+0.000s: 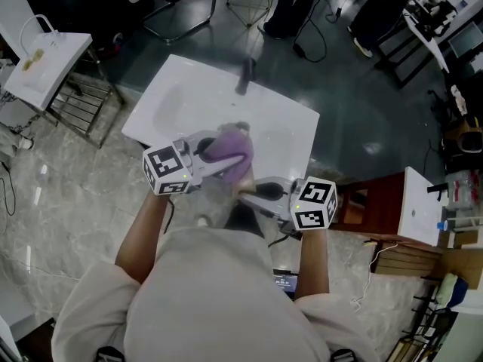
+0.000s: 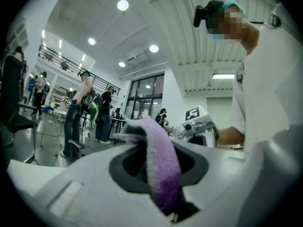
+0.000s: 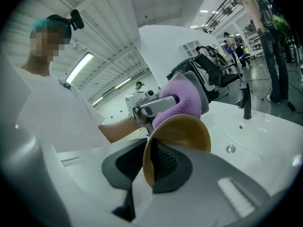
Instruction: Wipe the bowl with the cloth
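Both claws meet over the near edge of the worktop [image 1: 181,104], right in front of the person. The left claw [image 1: 235,161] points in from the left, clamped on the cloth [image 1: 232,146], which sits between its jaws and bulges past their tips. The right claw [image 1: 246,192] points in from the right, a touch nearer the person, jaws on the rim of the bowl [image 3: 187,129]. Cloth and bowl touch, the cloth against the bowl's far side. Behind them a tap [image 1: 245,76] stands at the worktop's far edge, with a drain [image 3: 230,149] set in the surface before it. A rack [image 1: 79,105] sits on the floor left of the worktop, and a cabinet [image 1: 419,206] stands to its right.
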### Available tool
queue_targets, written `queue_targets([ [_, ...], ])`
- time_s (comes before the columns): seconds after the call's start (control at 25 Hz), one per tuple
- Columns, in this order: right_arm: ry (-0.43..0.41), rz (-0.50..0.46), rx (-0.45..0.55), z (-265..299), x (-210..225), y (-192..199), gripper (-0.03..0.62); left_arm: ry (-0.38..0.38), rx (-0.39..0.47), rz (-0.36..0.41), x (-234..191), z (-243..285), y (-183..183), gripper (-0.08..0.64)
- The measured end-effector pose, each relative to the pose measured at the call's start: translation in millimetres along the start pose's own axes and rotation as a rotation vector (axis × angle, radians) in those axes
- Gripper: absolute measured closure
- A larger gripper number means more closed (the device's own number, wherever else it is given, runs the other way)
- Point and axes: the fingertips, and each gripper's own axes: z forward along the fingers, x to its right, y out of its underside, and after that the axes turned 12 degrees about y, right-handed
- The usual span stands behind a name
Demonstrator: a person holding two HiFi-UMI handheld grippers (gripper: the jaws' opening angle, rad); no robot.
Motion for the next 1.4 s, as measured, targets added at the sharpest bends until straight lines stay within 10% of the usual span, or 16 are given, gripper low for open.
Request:
queue_targets([
  [0.56, -0.290, -0.077, 0.100, -20.3, -49.4, -11.1, 0.563, 0.124, 0.031, -0.115, 2.4, -12.2, 33.8, 0.471],
  [0.96, -0.417, -0.083, 0.334, -50.2, -66.1, -46.8, 0.560, 0.198, 0.269, -0.136, 26.9, -22.7, 16.2, 0.472],
  [1.4, -0.288, 0.006, 0.600, -80.8, -36.3, -106.8, 0.578, 0.272, 0.358, -0.102, 63.3, -1.0, -8.0, 0.472],
])
